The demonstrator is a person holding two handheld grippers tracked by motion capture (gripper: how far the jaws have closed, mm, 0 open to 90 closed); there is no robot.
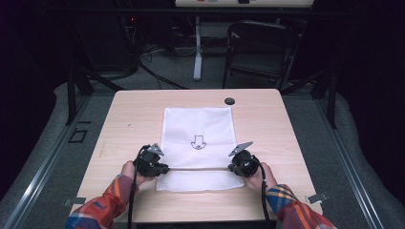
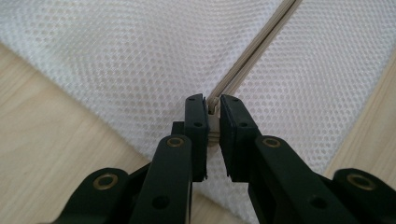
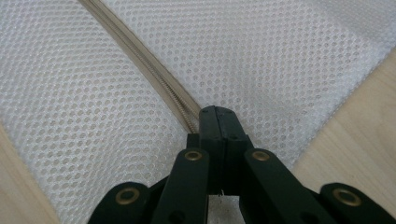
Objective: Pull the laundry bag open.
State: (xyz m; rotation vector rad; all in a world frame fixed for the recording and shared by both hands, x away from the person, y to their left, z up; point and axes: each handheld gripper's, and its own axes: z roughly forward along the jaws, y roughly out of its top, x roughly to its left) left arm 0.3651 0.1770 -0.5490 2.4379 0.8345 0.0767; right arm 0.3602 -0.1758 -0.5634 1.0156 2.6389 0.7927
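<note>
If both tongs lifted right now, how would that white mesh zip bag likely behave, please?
The white mesh zip bag would probably sag limply between the tongs: its thin open weave lies flat. It looks light. The beige zipper seems the firmest hold.

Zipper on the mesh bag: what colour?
Beige zipper, clearest in the right gripper view.

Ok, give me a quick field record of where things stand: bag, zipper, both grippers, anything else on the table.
surface: wooden table
main item: white mesh bag, lying flat, arrow print on it
zipper: tan zipper running across the bag near the person's edge
left gripper: at the zipper's left end, jaws shut on a pale zipper end piece
right gripper: at the zipper's right end, jaws pressed together where the zipper meets them
other: small dark round object on the far edge of the table, apart from the bag
</note>
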